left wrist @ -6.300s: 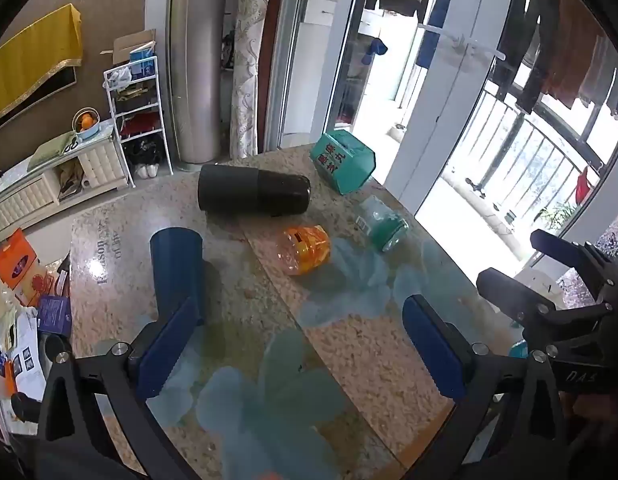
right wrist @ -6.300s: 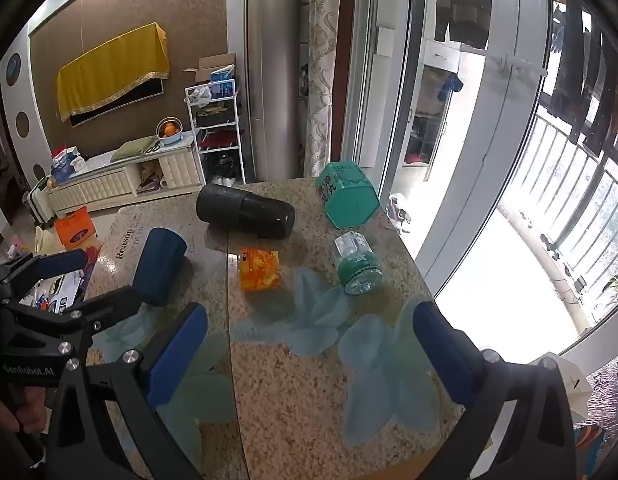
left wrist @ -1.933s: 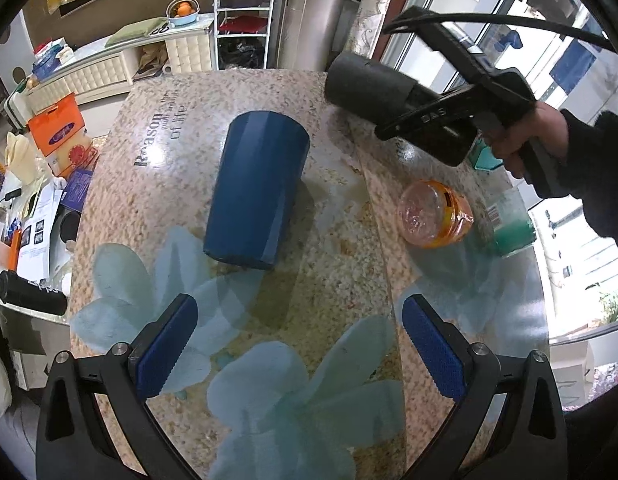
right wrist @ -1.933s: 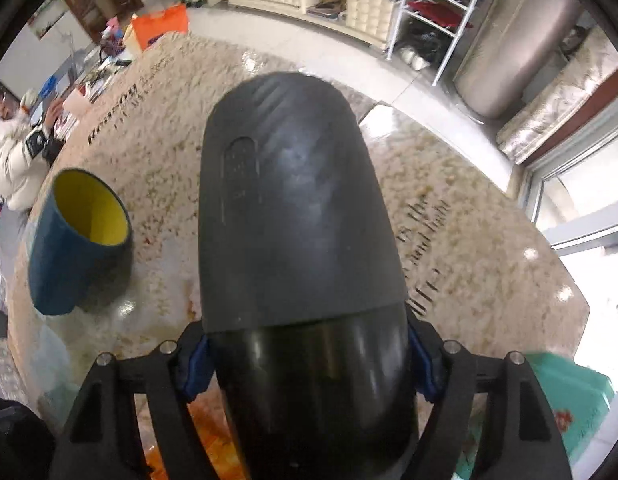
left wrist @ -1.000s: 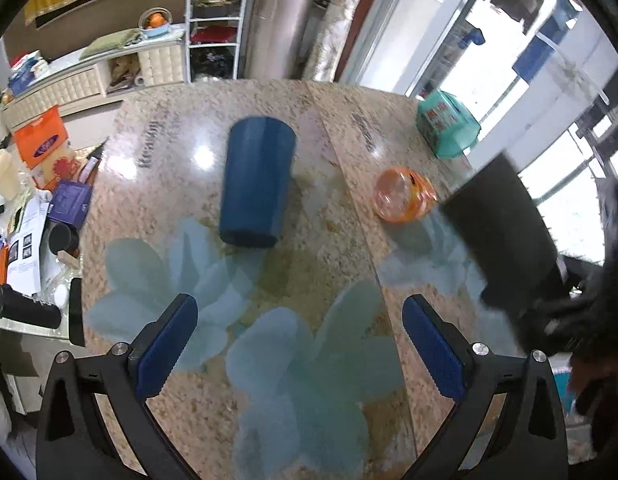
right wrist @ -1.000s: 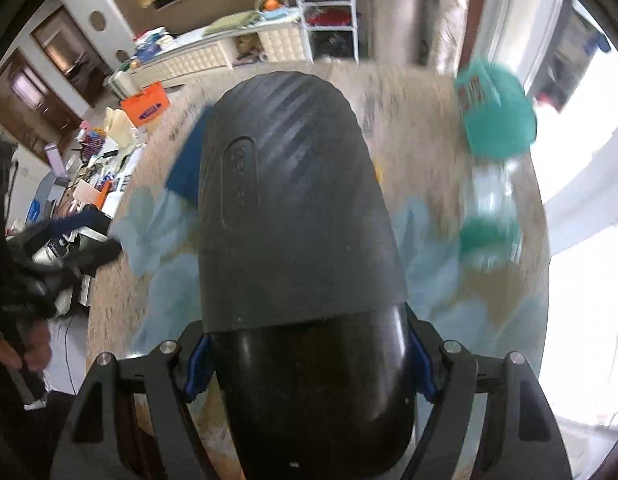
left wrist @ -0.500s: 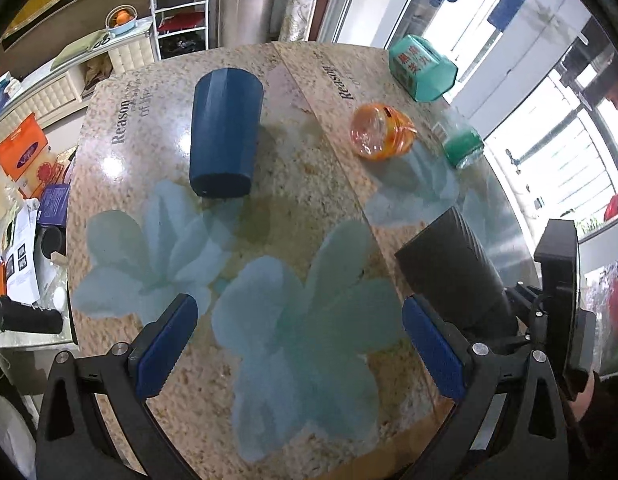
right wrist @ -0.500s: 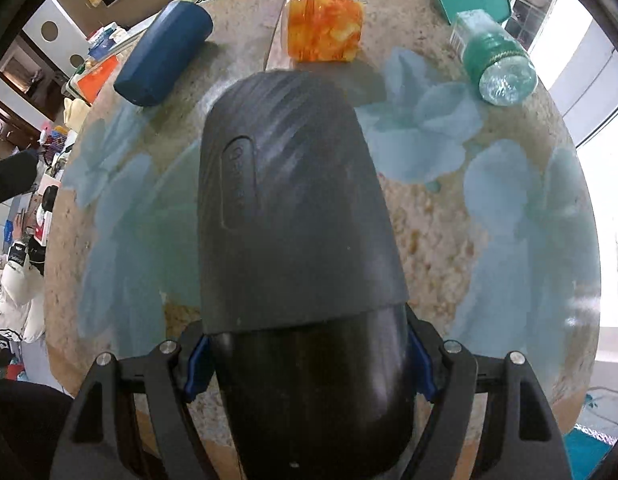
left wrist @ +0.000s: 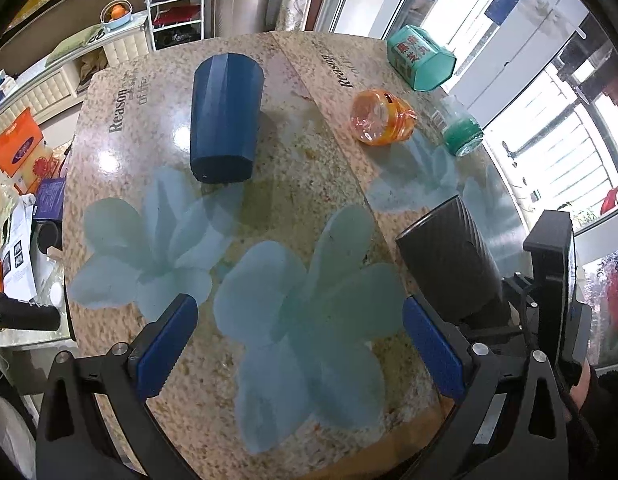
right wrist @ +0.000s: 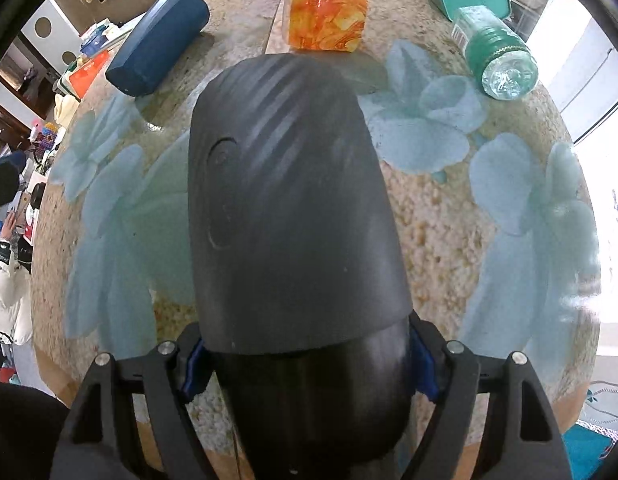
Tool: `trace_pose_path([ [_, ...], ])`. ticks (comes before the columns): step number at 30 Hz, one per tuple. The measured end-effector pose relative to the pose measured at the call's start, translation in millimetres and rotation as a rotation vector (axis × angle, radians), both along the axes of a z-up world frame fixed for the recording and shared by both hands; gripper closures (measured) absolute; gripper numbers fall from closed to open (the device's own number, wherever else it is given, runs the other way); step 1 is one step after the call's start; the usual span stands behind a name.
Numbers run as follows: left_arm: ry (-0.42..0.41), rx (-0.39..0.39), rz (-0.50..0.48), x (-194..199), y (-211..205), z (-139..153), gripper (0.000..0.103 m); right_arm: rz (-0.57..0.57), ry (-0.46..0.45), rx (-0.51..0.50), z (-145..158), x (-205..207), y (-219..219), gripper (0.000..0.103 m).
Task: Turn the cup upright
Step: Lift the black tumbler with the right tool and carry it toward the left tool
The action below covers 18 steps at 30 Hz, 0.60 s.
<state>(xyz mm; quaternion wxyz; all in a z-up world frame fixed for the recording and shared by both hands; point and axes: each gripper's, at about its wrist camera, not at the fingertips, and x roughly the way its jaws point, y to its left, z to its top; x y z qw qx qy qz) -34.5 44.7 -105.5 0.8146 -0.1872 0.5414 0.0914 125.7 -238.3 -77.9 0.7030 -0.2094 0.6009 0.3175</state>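
A tall black ribbed cup [right wrist: 293, 216] fills the right wrist view. My right gripper [right wrist: 307, 356] is shut on its glossy lower part. In the left wrist view the black cup [left wrist: 449, 264] stands tilted at the table's near right edge, with the right gripper [left wrist: 549, 280] behind it. A dark blue cup [left wrist: 225, 112] lies on its side at the far left of the table; it also shows in the right wrist view [right wrist: 157, 36]. My left gripper [left wrist: 297, 340] is open and empty above the table's near edge.
The granite table [left wrist: 293, 184] has pale blue flower prints. An orange jar [left wrist: 379, 118], a green-capped bottle [left wrist: 461, 132] and a teal box [left wrist: 419, 58] lie at the far right. Shelves and clutter stand on the floor to the left.
The right gripper has carried the black cup from the table's far side to the near right edge and swung it from lying to nearly standing. The left gripper has risen slightly.
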Motion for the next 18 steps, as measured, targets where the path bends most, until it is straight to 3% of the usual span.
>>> trace_pose_path([
  [3,-0.001,-0.002,0.000,-0.5,-0.2,0.2,0.000,-0.007,0.025,0.001,-15.9,-9.0,23.4,0.004],
  [6,-0.002,-0.004,0.003,-1.3,0.5,0.6,0.000,0.003,0.026,0.012,-13.9,-12.8,25.1,0.000],
  [11,-0.004,-0.033,0.021,-4.1,1.4,5.7,0.000,0.001,0.020,0.000,-14.5,-18.6,36.0,0.000],
  [18,-0.007,-0.040,0.019,0.9,-10.5,19.4,0.000,0.010,0.000,0.034,15.3,-20.4,25.1,0.000],
])
